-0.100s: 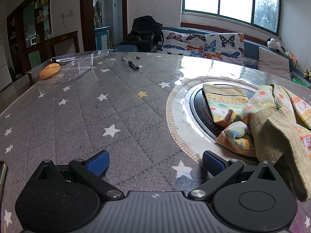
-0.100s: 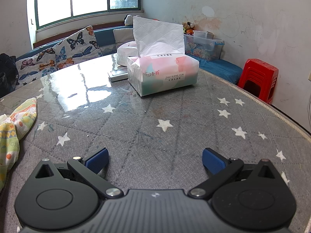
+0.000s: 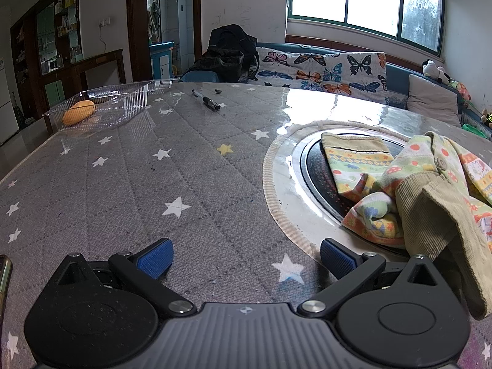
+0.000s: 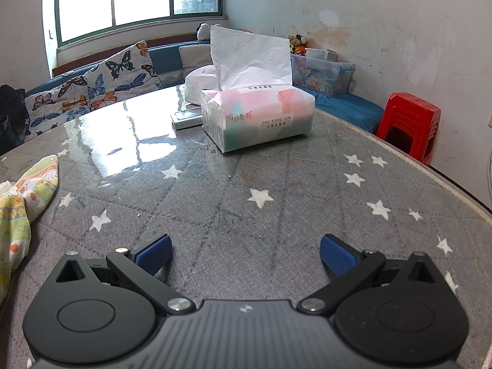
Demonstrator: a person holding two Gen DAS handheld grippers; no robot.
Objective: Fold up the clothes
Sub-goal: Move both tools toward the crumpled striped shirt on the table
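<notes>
Over a grey tablecloth (image 3: 123, 203) with white stars, the left gripper (image 3: 246, 255) hovers with its blue fingers spread wide, holding nothing; just ahead and to its right lies a crumpled heap of clothes (image 3: 409, 190), patterned cloth and tan corduroy, partly on a round black hotplate (image 3: 316, 169); the right gripper (image 4: 246, 253) is likewise spread and empty, the clothes (image 4: 18, 200) off to its left, a tissue pack (image 4: 258, 117) straight ahead.

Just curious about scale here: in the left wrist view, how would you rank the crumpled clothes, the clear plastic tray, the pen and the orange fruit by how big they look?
1. crumpled clothes, though nearest the camera
2. clear plastic tray
3. orange fruit and pen: too alike to rank
</notes>
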